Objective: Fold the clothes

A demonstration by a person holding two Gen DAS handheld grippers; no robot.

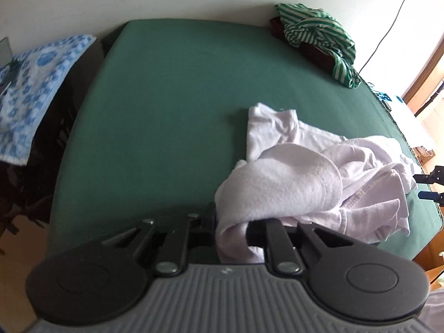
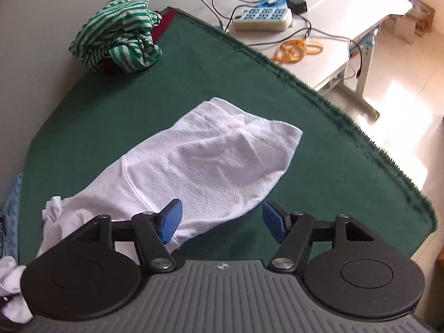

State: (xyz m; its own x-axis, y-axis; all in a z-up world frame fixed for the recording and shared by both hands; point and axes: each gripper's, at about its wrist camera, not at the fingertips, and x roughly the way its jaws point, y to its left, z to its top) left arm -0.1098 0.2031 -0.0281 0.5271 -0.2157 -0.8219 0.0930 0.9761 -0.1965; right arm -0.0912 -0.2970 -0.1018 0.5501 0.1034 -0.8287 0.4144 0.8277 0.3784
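Note:
A crumpled white garment (image 1: 319, 177) lies on the green table cover (image 1: 166, 111) at the right. My left gripper (image 1: 231, 229) is shut on a bunched edge of it at the near side. In the right wrist view the same white garment (image 2: 199, 166) stretches away over the green cover (image 2: 319, 144). My right gripper (image 2: 222, 222) is open, its blue pads (image 2: 170, 220) on either side of the garment's near edge, just above it. The right gripper's tips also show in the left wrist view (image 1: 427, 186) at the far right.
A green-and-white striped garment (image 1: 319, 36) sits piled on dark red cloth at the far corner; it also shows in the right wrist view (image 2: 119, 33). A white desk (image 2: 347, 8) with cables, a remote-like box and rubber bands stands beyond the table edge. A blue patterned cloth (image 1: 36, 83) lies left.

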